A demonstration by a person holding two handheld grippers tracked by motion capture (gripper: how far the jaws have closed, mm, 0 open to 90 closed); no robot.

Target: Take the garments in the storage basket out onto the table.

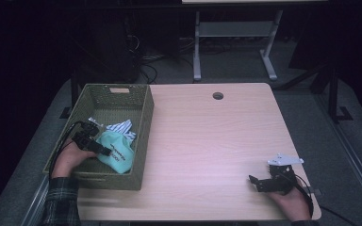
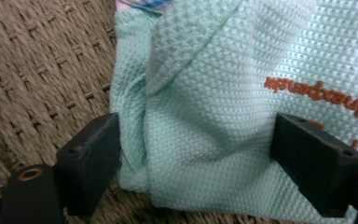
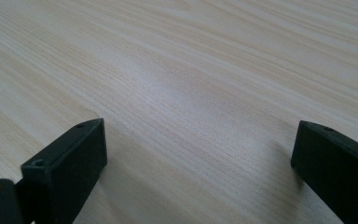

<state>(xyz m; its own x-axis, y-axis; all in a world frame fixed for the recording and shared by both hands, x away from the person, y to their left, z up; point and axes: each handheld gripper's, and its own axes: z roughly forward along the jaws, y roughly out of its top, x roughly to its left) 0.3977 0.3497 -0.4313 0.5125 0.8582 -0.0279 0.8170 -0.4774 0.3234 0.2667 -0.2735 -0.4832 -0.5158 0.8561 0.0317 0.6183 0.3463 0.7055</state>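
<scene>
A: High view puts the left tool (image 1: 104, 150) down inside the woven basket (image 1: 143, 141), on the left part of the surface (image 1: 207, 141), right at the mint-green cloth (image 1: 117, 151).

B: And in the left gripper view the cloth (image 2: 214, 116), with its orange lettering, lies on the basket floor (image 2: 37, 70) between the two black jaws. They stand wide, one at each side of a bunched fold, not yet pressing on it.

A: So the step looks like either taking hold of the cloth or letting it go in the basket; which one cannot be told. A striped cloth (image 1: 122, 127) sits just behind it.

B: If it is a pick, the next move calls for the jaws to close on that fold, then a lift clear of the basket wall.

A: The right tool (image 1: 254, 181)?

B: Resting near the surface's right front corner, jaws spread, bare wood between them.
</scene>
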